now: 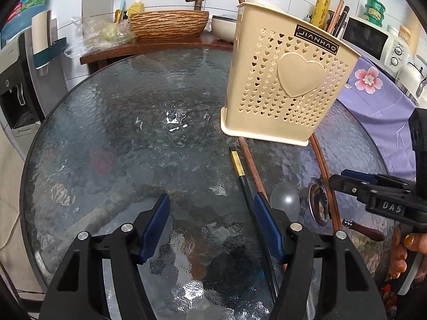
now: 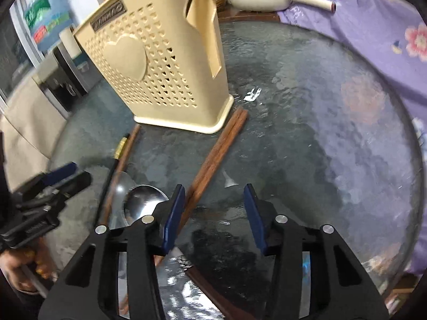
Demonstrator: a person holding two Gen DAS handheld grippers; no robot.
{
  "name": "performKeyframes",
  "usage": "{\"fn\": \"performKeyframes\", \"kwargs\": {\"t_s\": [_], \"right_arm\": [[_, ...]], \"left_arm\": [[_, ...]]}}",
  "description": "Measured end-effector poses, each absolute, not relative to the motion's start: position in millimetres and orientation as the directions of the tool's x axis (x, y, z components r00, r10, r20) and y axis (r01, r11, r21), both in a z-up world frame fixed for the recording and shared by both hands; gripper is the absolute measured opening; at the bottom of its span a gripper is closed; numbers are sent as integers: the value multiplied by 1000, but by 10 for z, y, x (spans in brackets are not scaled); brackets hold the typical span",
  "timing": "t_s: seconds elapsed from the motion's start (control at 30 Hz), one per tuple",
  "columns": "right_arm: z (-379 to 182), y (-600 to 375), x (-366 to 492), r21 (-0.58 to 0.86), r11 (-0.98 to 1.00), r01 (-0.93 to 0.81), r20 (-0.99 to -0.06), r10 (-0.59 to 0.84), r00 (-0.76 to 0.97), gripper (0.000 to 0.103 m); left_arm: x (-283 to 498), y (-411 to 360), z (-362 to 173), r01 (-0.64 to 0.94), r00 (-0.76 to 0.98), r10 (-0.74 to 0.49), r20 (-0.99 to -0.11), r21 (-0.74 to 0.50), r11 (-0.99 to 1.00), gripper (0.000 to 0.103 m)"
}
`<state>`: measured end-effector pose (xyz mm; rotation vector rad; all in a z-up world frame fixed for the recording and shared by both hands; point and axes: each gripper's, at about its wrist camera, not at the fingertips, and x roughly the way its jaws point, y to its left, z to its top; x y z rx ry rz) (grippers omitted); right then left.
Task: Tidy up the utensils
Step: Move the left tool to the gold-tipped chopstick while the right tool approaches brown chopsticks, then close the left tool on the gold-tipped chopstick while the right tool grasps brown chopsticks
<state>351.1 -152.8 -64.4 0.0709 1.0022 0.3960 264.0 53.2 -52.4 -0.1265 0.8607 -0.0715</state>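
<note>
A beige perforated utensil holder (image 1: 288,80) with a heart on its front stands on the round glass table (image 1: 133,133); it also shows in the right wrist view (image 2: 165,61). Before it lie a black chopstick with a gold band (image 1: 240,170), brown wooden chopsticks (image 2: 213,160) and a metal spoon (image 2: 141,202) with a wooden handle. My left gripper (image 1: 212,226) is open and empty above the glass, left of the chopsticks. My right gripper (image 2: 214,213) is open and empty, its left finger over the brown chopsticks beside the spoon bowl.
A wooden counter behind the table holds a woven basin (image 1: 168,24), a white bowl (image 1: 222,28) and a plastic bag (image 1: 98,36). A purple flowered cloth (image 1: 373,93) covers the right side, with a microwave (image 1: 371,40) behind. A water dispenser (image 1: 16,85) stands left.
</note>
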Motion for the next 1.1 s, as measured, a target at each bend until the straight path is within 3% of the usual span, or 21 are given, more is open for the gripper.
{"fn": "performKeyframes", "kwargs": {"t_s": [0.4, 0.5, 0.7, 0.97, 1.1], "right_arm": [[-622, -1485, 3689, 166, 946, -277, -832, 286, 476, 41], [-609, -1498, 3742, 182, 944, -274, -835, 295, 464, 35], [-612, -1513, 3673, 40, 948, -317, -855, 197, 479, 28], [-588, -1796, 3752, 330, 921, -207, -800, 390, 457, 29], [-569, -1671, 3815, 322, 925, -201, -799, 379, 466, 29]], "left_arm": [[2645, 481, -529, 20, 644, -111, -757, -129, 992, 63], [2644, 467, -524, 23, 644, -110, -757, -125, 992, 62], [2632, 526, -519, 14, 642, -109, -759, -130, 991, 62], [2645, 547, -490, 8, 648, -112, -753, -141, 990, 61], [2636, 523, -472, 15, 649, -114, -753, -137, 990, 61]]}}
